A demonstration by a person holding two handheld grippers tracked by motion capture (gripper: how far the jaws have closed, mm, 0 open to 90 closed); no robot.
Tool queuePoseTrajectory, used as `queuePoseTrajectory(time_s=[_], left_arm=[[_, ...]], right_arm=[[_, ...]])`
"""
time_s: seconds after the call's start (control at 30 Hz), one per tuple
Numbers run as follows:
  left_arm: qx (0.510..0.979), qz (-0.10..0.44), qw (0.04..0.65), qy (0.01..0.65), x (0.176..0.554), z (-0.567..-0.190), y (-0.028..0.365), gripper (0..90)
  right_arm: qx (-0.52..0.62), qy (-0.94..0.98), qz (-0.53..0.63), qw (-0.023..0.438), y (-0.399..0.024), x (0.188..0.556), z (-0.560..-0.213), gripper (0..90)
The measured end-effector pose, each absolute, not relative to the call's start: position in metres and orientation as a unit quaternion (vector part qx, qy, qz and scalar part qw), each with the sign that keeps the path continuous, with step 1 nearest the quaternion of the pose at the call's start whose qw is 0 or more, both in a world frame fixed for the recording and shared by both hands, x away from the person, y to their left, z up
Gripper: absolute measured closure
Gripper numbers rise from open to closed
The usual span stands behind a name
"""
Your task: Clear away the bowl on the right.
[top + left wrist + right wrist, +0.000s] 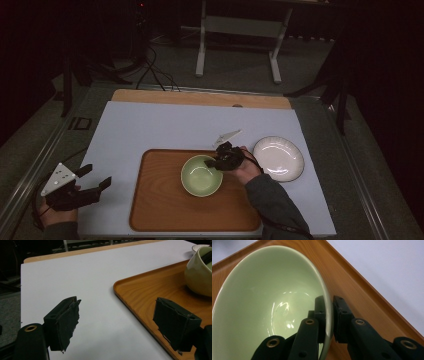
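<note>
Right gripper (329,322) is clamped on the rim of the pale green bowl (201,175), one jaw inside the wall and one outside, pinching the thin edge between them. Makes sense as a grip, since the bowl is way too wide to span across, so grabbing the lip is really the only option for a two-jaw claw like this.

Bowl sits on the wooden tray (155,205), toward its right half, and the grip is on the rim's right side, the side nearest the white plate (278,158) that lies on the light table mat (165,125) just off the tray. From the left gripper view the bowl (200,272) looks slightly tipped rather than flat, like the pinched side is lifted a bit, though I wouldn't swear to it. Its mouth faces mostly up. It's round, so no real long axis to speak of, just the opening pointing upward and maybe leaning a touch.

Left gripper (92,181) hangs at the tray's left edge with jaws wide apart, holding nothing. My guess is it's just parked out of the way.
</note>
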State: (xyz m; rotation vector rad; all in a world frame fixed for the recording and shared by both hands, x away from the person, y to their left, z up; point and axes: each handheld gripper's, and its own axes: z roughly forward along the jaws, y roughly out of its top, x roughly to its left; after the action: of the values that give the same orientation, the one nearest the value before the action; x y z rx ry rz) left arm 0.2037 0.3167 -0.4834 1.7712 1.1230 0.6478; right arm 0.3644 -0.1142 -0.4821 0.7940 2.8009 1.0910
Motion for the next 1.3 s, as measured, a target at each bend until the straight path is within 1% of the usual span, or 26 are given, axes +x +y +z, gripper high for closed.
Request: queuePoseTrajectory(time_s=[0.6, 0.73, 1.0, 1.3], left_arm=[[0.719, 0.263, 0.455, 0.456, 0.203, -0.484, 0.317, 20.2], [0.718, 0.264, 0.455, 0.456, 0.203, -0.484, 0.318, 20.2], [0.718, 0.264, 0.454, 0.456, 0.203, -0.484, 0.317, 20.2], [0.718, 0.265, 0.455, 0.455, 0.203, -0.483, 0.317, 20.2]], right_arm=[[0.255, 0.903, 0.347, 0.003, -0.110, 0.364, -0.490, 83.0], [0.256, 0.907, 0.334, 0.013, -0.110, 0.363, -0.491, 83.4], [0.257, 0.909, 0.329, 0.012, -0.111, 0.363, -0.495, 83.4], [0.261, 0.909, 0.324, 0.001, -0.113, 0.363, -0.500, 82.8]])
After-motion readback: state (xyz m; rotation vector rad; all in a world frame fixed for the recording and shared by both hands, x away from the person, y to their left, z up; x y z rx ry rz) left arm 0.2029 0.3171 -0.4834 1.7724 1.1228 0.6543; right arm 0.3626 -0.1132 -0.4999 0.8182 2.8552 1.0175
